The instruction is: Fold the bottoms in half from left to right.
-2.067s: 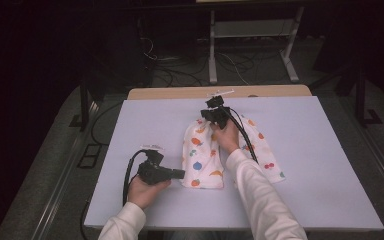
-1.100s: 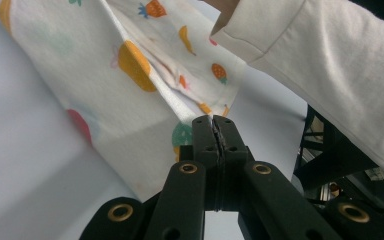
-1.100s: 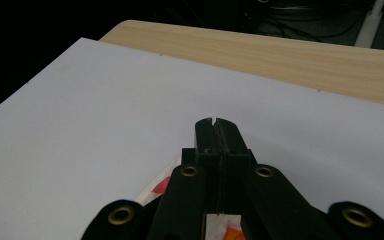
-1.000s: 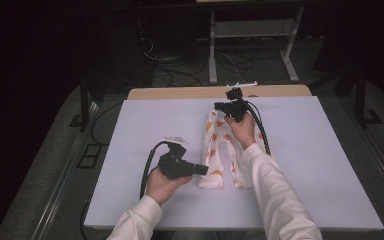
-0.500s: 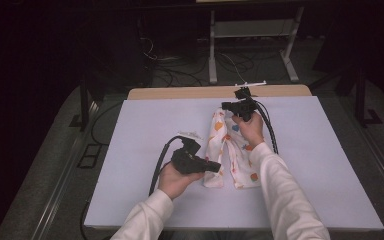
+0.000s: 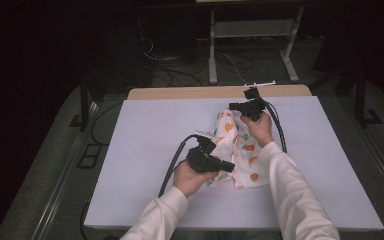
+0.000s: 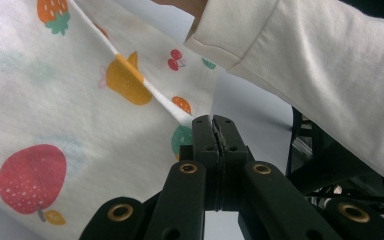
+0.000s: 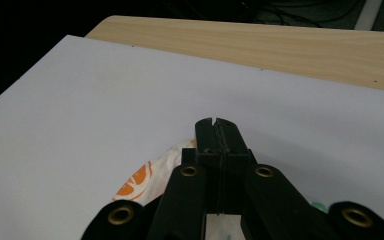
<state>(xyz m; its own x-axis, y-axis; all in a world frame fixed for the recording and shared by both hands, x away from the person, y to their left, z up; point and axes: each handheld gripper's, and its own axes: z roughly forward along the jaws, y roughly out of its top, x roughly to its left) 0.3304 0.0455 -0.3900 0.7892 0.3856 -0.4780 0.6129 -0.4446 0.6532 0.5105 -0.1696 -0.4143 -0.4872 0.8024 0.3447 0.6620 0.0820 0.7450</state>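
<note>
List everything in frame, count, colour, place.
cloth: 1, white with fruit print, mid table, bunched between both grippers
table: 1, white top with a wooden strip along its far edge
white frame: 1, on the floor beyond the table
floor cables: several, dark, behind the table
left gripper: 1, black, shut on the cloth's near edge
right gripper: 1, black, shut at the cloth's far end
sleeves: 2, white, entering from the bottom

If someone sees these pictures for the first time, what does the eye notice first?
First, the white fruit-print cloth, bunched at the middle of the pale table. The left gripper pinches its near edge, jaws shut on the hem. The right gripper holds the far end, near the wooden strip behind.
</note>
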